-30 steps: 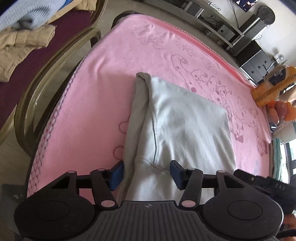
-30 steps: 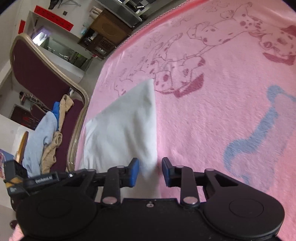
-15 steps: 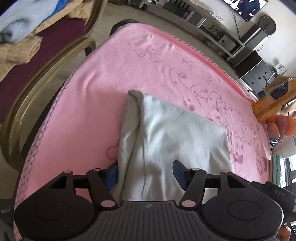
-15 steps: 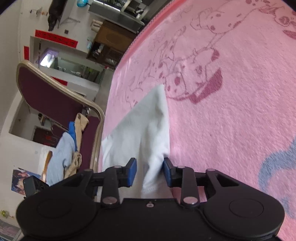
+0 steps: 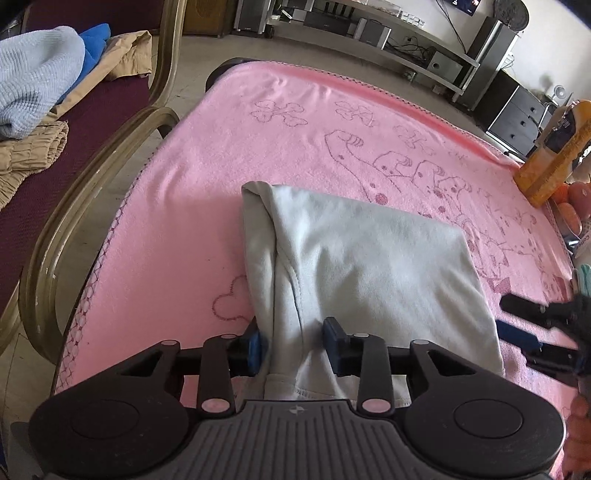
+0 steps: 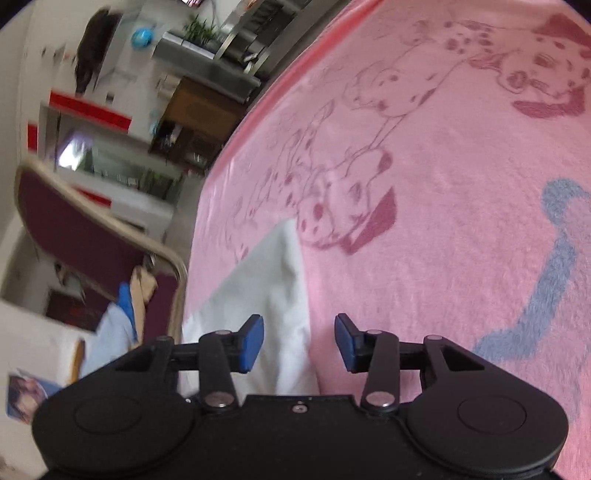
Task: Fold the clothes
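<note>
Largest: a pink blanket [image 5: 192, 206] printed with spotted dogs, spread flat over the bench and filling most of both views. Beside its left edge, a chair with a curved pale frame [image 5: 85, 192] and a dark red seat, loaded with a light blue knit [image 5: 33, 77], a bright blue cloth [image 5: 92, 40] and tan clothes [image 5: 26, 155] in a loose heap. Far behind, low TV shelves [image 5: 369, 26] and dark drawers [image 5: 517, 110]; at the right edge of the blanket, an orange box [image 5: 550, 158].

On the middle of the blanket, a folded pale grey garment [image 5: 369, 258], lying flat, with a thick rolled fold along its left side and a stitched hem at the near end. In the right wrist view, the same garment [image 6: 273, 280] shown as a narrow white wedge, its far corner touching the printed dog.

Left gripper [image 5: 291, 347] low over the near hem, the blue fingers [image 5: 332, 339] just closed further around the bunched left fold; cloth between them, touching the left pad, a little gap seen at the right pad, so firm grip not sure. Right gripper [image 6: 299, 343] at the near right corner of the garment, its blue fingers [image 6: 253, 339] just opened further, standing apart, cloth edge between them but not pressed.
</note>
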Demonstrator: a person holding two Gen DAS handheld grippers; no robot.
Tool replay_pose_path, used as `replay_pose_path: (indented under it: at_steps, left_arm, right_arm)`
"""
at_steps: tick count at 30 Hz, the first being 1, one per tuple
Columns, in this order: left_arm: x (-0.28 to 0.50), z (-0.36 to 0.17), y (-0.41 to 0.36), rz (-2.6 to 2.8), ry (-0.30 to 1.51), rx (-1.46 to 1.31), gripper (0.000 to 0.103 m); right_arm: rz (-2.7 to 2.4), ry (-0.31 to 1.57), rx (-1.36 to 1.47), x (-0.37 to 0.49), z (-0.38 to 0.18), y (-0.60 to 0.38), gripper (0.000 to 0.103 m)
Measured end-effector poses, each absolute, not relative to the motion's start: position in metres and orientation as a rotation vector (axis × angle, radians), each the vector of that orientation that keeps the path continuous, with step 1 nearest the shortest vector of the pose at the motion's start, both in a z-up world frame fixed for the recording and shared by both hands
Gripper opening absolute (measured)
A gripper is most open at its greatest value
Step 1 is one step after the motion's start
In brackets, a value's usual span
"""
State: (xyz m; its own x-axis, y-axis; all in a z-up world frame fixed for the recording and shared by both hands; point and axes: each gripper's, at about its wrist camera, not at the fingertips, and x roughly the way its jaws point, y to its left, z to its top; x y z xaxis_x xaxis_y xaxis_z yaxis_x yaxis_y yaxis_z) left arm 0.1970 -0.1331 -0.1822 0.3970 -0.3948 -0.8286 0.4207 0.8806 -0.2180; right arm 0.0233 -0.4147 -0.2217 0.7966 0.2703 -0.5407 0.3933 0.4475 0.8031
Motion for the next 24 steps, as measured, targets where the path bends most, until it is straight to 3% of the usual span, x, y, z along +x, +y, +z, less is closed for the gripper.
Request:
replay_pose_path:
  at_steps: [5,14,22,24]
  left_arm:
    - [0.198,-0.183,-0.135,-0.515,1.044,0.034,0.035]
    - [0.2,-0.182,-0.133,-0.52,1.051,0.021,0.038]
    - [0.203,-0.182,-0.128,-0.537,1.065,-0.032,0.036]
    - [0.202,-0.182,-0.129,-0.54,1.064,-0.039,0.035]
  right_arm:
    - [0.077,0.677,1.168,0.045,-0.237,-0.414,0.044]
    - [0.344,1.051,1.202,0.039,-0.24,-0.4,0.045]
    - [0.141,0.749,1.206,0.035,-0.239,-0.405,0.042]
    - [0.086,0.705,1.171,0.04,-0.238,-0.4,0.034]
